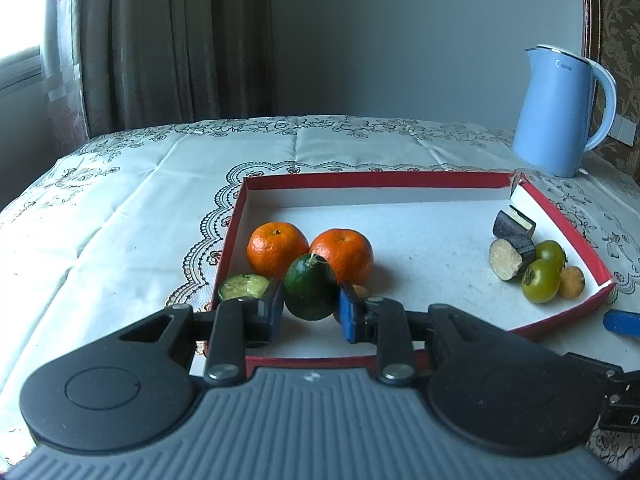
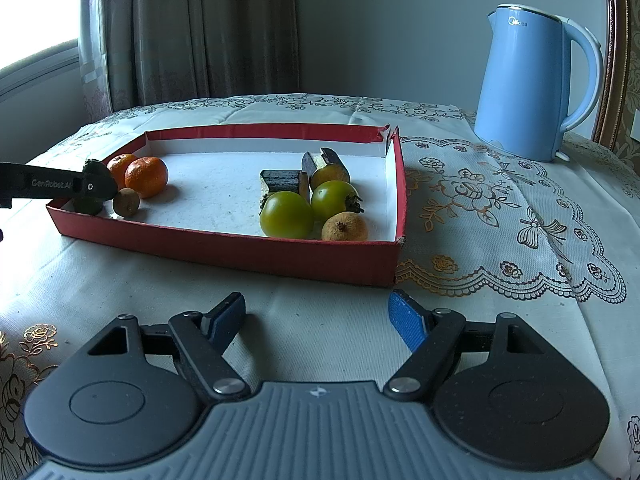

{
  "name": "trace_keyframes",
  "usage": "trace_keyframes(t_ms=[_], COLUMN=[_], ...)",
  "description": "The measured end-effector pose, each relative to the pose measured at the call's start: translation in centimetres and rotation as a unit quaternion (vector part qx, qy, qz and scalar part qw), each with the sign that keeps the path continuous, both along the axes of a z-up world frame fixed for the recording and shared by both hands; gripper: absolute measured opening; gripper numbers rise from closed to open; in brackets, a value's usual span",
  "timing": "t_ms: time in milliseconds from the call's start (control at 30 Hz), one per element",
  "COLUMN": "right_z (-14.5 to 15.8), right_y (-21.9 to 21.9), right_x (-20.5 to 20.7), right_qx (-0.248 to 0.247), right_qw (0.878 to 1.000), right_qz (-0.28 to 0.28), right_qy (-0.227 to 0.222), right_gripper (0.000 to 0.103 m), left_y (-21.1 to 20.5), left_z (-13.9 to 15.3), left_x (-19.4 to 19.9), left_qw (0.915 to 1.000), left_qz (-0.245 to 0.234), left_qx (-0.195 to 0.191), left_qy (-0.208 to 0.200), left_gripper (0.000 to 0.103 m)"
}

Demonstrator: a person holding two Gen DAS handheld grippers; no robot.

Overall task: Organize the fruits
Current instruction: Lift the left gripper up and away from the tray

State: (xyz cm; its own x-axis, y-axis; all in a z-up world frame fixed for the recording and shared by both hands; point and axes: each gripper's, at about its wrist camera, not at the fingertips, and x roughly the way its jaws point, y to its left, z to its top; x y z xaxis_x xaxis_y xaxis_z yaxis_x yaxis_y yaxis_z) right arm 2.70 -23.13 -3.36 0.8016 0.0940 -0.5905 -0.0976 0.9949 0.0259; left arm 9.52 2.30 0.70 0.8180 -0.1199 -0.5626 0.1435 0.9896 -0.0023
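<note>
My left gripper [image 1: 311, 309] is shut on a dark green citrus [image 1: 310, 290] at the near left corner of the red tray [image 1: 376, 180]. Two oranges [image 1: 277, 249] [image 1: 342, 255] lie just behind it, a cut green half [image 1: 243, 286] is to its left, and a small brown fruit [image 1: 360, 291] peeks out beside the right finger. At the tray's right end lie two dark eggplant pieces [image 2: 282, 181], two green round fruits [image 2: 286, 215] and a brown one [image 2: 344, 227]. My right gripper [image 2: 318, 316] stands open over the tablecloth in front of the tray, with nothing between its fingers.
A light blue kettle [image 2: 528, 84] stands on the table behind the tray's right end. The lace-patterned tablecloth [image 2: 500, 208] covers the table. Curtains and a window are at the back left. The tray's middle floor [image 2: 216, 192] is bare white.
</note>
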Motion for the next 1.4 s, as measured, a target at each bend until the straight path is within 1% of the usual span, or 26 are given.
trace_keyframes(t_ms=[133,233,300,333,400,433,467,500,533,600,667,767,867,900,933,1000,1033,1067,1133,1200,1233,1300,1400], right_z=[0.0,0.0,0.0,0.0,0.0,0.0,0.0,0.0,0.0,0.0,0.0,0.0,0.0,0.2,0.5,1.1,1.4,1.8,2.5,3.1,3.4,3.7,3.7], right_y=[0.0,0.0,0.0,0.0,0.0,0.0,0.1,0.1,0.1,0.1,0.1,0.1,0.1,0.1,-0.1,-0.4,-0.3,0.0,0.7,1.1,1.1,1.0,1.0], right_x=[0.0,0.0,0.0,0.0,0.0,0.0,0.0,0.0,0.0,0.0,0.0,0.0,-0.1,-0.3,-0.6,-1.2,-1.6,-1.8,-2.1,-2.3,-2.3,-2.3,-2.2], right_qx=[0.000,0.000,0.000,0.000,0.000,0.000,0.000,0.000,0.000,-0.001,-0.001,-0.002,-0.002,0.004,0.021,0.058,0.068,0.068,0.045,0.034,0.034,0.041,0.040], right_qw=[1.000,1.000,1.000,1.000,1.000,1.000,1.000,1.000,1.000,1.000,1.000,1.000,1.000,1.000,1.000,0.998,0.997,0.997,0.998,0.997,0.996,0.995,0.994], right_qz=[0.000,0.000,0.000,0.000,0.000,0.000,0.000,0.000,0.000,0.000,0.000,0.000,-0.009,-0.017,-0.021,-0.024,-0.027,-0.031,-0.046,-0.064,-0.073,-0.086,-0.102], right_qy=[0.000,0.000,0.000,0.000,0.000,0.000,0.000,0.000,0.000,0.000,0.000,0.000,0.002,0.004,0.004,0.001,-0.004,-0.009,-0.020,-0.031,-0.032,-0.029,-0.029], right_gripper=[0.079,0.079,0.079,0.079,0.079,0.079,0.079,0.079,0.079,0.079,0.079,0.080,0.082,0.082,0.082,0.082,0.082,0.082,0.082,0.082,0.085,0.085,0.085], left_y=[0.0,0.0,-0.1,-0.2,-0.6,-0.8,-0.9,-1.0,-1.0,-1.0,-0.8,-0.4,-0.1,-0.1,-0.1,-0.4,-0.6,-0.8,-1.0,-1.2,-1.3,-1.3,-1.5], left_z=[0.0,-0.1,-0.1,-0.1,-0.3,-0.3,-0.3,-0.2,-0.1,0.1,0.2,0.5,1.0,1.2,1.4,1.9,2.2,2.4,2.8,3.1,3.2,3.4,3.5], left_x=[-0.2,-0.5,-0.6,-0.7,-1.0,-1.3,-1.6,-1.9,-2.3,-2.9,-3.3,-3.9,-4.9,-5.3,-5.7,-6.5,-6.9,-7.2,-7.9,-8.5,-8.7,-9.0,-9.5], left_qw=[1.0000,0.9999,0.9998,0.9997,0.9996,0.9996,0.9997,0.9997,0.9994,0.9989,0.9990,0.9996,0.9995,0.9994,0.9992,0.9988,0.9986,0.9984,0.9980,0.9980,0.9981,0.9982,0.9982], left_qz=[-0.006,-0.011,-0.018,-0.023,-0.027,-0.028,-0.024,-0.015,-0.005,0.001,0.004,0.015,0.027,0.028,0.033,0.044,0.047,0.049,0.051,0.049,0.046,0.044,0.042], left_qx=[0.001,0.000,-0.007,-0.006,0.001,0.005,0.010,0.017,0.025,0.032,0.029,0.010,-0.012,-0.017,-0.018,-0.007,-0.002,0.004,0.010,0.010,0.009,0.009,0.012], left_qy=[0.000,0.000,0.000,0.001,0.002,-0.001,-0.007,-0.013,-0.022,-0.034,-0.033,-0.020,-0.008,-0.009,-0.010,-0.020,-0.024,-0.028,-0.036,-0.038,-0.039,-0.039,-0.041], left_gripper=[0.030,0.037,0.046,0.049,0.060,0.062,0.070,0.081,0.084,0.085,0.087,0.089,0.095,0.098,0.099,0.102,0.103,0.103,0.103,0.103,0.103,0.103,0.103])
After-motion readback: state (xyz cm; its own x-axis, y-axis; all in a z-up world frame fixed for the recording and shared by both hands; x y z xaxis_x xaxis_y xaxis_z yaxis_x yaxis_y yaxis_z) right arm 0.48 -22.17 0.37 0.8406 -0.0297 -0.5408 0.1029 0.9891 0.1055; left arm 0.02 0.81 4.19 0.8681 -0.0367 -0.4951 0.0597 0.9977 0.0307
